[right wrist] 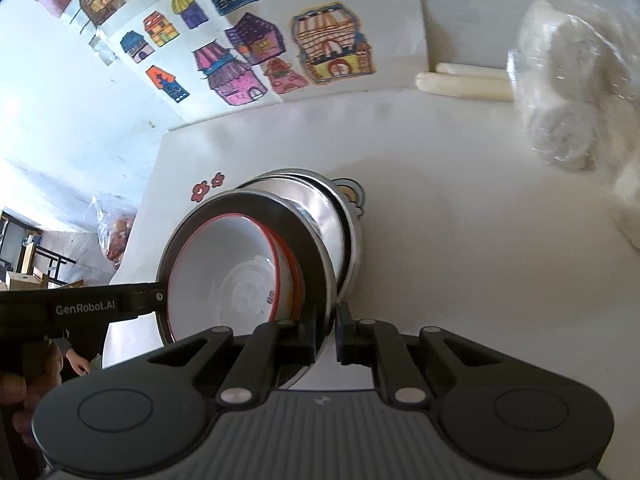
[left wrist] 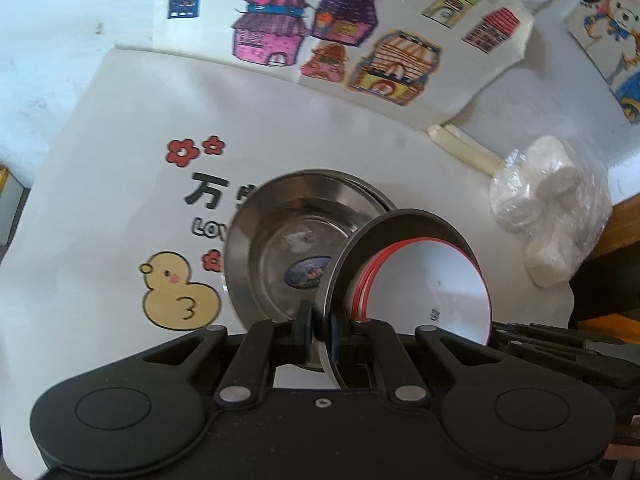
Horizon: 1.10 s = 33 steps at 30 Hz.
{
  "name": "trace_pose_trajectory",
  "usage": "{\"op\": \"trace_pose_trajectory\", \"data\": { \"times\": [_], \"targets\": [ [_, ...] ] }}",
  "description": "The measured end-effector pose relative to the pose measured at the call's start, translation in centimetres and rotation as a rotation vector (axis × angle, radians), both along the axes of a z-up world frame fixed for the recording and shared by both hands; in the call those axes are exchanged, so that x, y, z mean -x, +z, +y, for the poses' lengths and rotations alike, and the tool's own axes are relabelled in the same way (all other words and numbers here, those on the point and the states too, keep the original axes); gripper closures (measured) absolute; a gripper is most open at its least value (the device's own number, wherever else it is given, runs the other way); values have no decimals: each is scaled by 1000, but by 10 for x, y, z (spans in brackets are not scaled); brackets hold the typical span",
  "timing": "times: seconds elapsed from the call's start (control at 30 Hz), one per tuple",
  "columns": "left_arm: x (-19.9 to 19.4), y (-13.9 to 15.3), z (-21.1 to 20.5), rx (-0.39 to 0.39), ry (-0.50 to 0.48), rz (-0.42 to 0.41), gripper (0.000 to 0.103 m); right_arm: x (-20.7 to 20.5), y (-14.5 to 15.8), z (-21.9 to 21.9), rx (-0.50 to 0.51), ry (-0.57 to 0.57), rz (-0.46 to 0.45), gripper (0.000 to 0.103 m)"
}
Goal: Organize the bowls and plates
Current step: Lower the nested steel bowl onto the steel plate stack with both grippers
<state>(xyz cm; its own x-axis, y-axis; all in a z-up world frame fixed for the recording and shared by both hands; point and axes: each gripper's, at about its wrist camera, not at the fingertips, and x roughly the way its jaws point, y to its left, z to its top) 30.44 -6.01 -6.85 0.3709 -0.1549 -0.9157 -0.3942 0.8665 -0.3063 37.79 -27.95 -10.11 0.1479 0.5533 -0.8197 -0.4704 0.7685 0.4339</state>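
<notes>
A: From the left wrist view, the left gripper [left wrist: 320,330] is closed tight on the rim of a steel bowl [left wrist: 404,220] tipped up on edge. Nested inside it are white bowls with red rims [left wrist: 432,280], mouths facing right. Behind stands a second steel bowl [left wrist: 280,240], its inside turned toward the camera, with an oval sticker [left wrist: 306,272] on its bottom.

B: That sticker is hidden in the right wrist view. There the right gripper [right wrist: 326,330] is pinched shut on the same tilted steel bowl [right wrist: 312,248], on the opposite side of its rim, and the white bowls [right wrist: 232,276] open toward the left. The left gripper's black body [right wrist: 80,308] reaches in from the left edge, lettered "GenRobot.AI", with the person's fingers [right wrist: 24,384] under it.

A: What lies around?

B: A white printed sheet [left wrist: 120,140] covers the bench, with a yellow duck [left wrist: 176,292] and red flowers [left wrist: 196,150] toward its left side; the bowls block part of the lettering. Beyond its far edge lies a sheet of coloured house drawings [left wrist: 340,32]. Near the right edge sits a clear bag of white rolls [left wrist: 552,208], with pale sticks [left wrist: 464,148] just beside it.

A: Orientation?

B: The held stack's rim plane stands nearly upright, so its axis runs roughly level, across the bench. Whether it rests on the sheet, I cannot tell.
</notes>
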Motion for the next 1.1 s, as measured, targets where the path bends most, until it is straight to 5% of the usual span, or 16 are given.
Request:
{"op": "trace_pose_trajectory", "data": {
  "times": [1.1],
  "targets": [
    [-24,-28,48,-15,35,56,97,-27,-25,55,16,25,55,93]
  ]
}}
